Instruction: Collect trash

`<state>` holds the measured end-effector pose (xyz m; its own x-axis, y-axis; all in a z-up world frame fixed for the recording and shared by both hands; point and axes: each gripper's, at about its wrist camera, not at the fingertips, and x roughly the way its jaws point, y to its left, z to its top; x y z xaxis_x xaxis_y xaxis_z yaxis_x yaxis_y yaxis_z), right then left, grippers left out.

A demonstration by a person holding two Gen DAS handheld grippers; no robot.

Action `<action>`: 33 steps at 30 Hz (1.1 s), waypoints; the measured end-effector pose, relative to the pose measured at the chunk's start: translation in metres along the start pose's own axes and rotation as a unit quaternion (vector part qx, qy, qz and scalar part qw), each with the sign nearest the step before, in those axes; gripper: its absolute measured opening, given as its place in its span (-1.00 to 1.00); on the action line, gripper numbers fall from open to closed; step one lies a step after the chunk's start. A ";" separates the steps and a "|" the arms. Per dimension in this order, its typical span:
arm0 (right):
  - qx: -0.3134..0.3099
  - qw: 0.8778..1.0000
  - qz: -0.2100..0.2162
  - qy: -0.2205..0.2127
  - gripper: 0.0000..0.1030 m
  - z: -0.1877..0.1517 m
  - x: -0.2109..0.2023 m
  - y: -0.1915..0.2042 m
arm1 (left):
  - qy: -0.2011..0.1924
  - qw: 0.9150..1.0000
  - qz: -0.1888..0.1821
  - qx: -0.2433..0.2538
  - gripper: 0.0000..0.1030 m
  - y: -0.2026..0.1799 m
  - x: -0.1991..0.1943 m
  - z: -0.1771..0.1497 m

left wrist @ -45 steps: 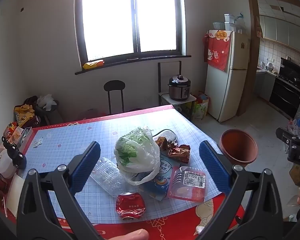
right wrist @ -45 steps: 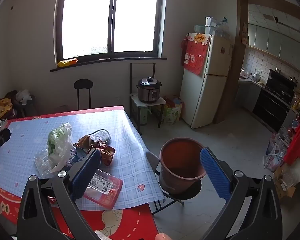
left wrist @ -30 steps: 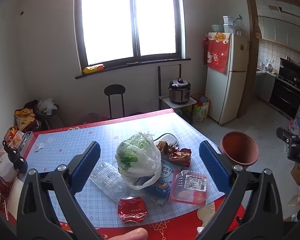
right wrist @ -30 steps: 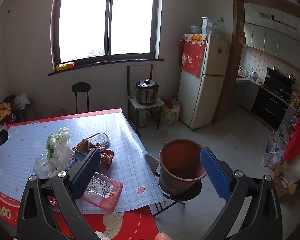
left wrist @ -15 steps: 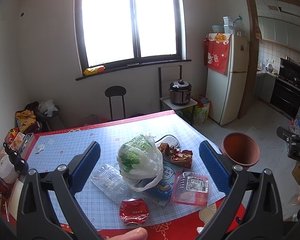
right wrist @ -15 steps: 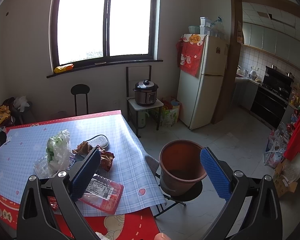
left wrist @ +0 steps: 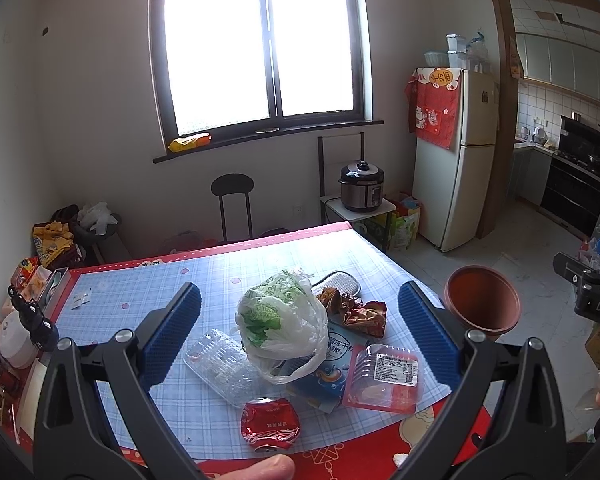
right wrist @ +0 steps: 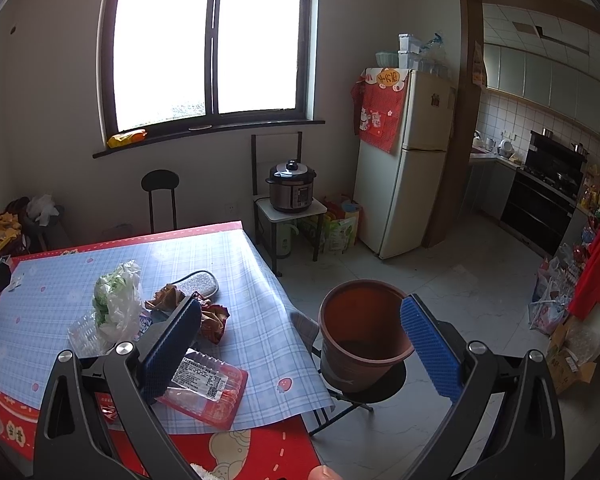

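Note:
Trash lies on the table [left wrist: 148,292]: a white plastic bag of greens [left wrist: 282,320], a clear plastic tray [left wrist: 220,364], a crushed red can [left wrist: 270,424], a pink labelled meat tray [left wrist: 384,376], a blue carton [left wrist: 332,368] and brown wrappers [left wrist: 356,310]. A brown bucket [right wrist: 360,332] stands on a stool right of the table. My left gripper [left wrist: 298,330] is open and empty above the pile. My right gripper [right wrist: 300,344] is open and empty between table edge and bucket. The bag [right wrist: 116,300] and meat tray [right wrist: 204,388] show in the right wrist view.
A grey slipper [left wrist: 336,282] lies behind the wrappers. Cups and clutter [left wrist: 16,320] crowd the table's left edge. A black stool [left wrist: 232,200], a rice cooker [left wrist: 360,188] on a small stand and a fridge [left wrist: 456,152] stand beyond the table.
Both grippers have risen and drawn back slightly, so the pile and bucket sit a little lower in view. Both stay open and empty.

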<state>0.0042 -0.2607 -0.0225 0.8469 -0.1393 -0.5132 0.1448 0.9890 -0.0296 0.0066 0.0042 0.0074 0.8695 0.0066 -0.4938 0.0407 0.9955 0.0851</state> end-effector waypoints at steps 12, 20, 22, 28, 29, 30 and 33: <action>0.004 1.000 -0.001 0.001 0.91 0.000 0.001 0.000 | -0.001 1.000 0.000 0.001 0.89 0.001 -0.001 0.002; 0.006 1.000 0.000 0.002 0.91 0.000 0.002 -0.001 | -0.002 1.000 0.000 0.000 0.89 0.001 -0.003 0.004; 0.006 1.000 0.000 0.002 0.91 0.000 0.002 -0.001 | -0.002 1.000 0.001 0.001 0.89 0.001 -0.003 0.005; 0.007 1.000 0.001 0.003 0.91 -0.001 0.003 -0.002 | -0.002 1.000 0.001 0.001 0.89 0.001 -0.003 0.004; 0.008 1.000 0.002 0.004 0.91 0.000 0.003 -0.004 | -0.002 1.000 0.001 0.001 0.89 0.001 -0.003 0.005; 0.009 1.000 0.002 0.004 0.91 0.000 0.004 -0.005 | -0.002 1.000 0.002 0.001 0.89 0.000 -0.003 0.005; 0.011 1.000 0.005 0.006 0.91 0.000 0.005 -0.007 | -0.001 1.000 0.003 0.001 0.89 0.000 -0.003 0.006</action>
<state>0.0077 -0.2679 -0.0254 0.8426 -0.1289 -0.5229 0.1473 0.9891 -0.0064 0.0072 0.0036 0.0141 0.8710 0.0133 -0.4912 0.0357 0.9953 0.0904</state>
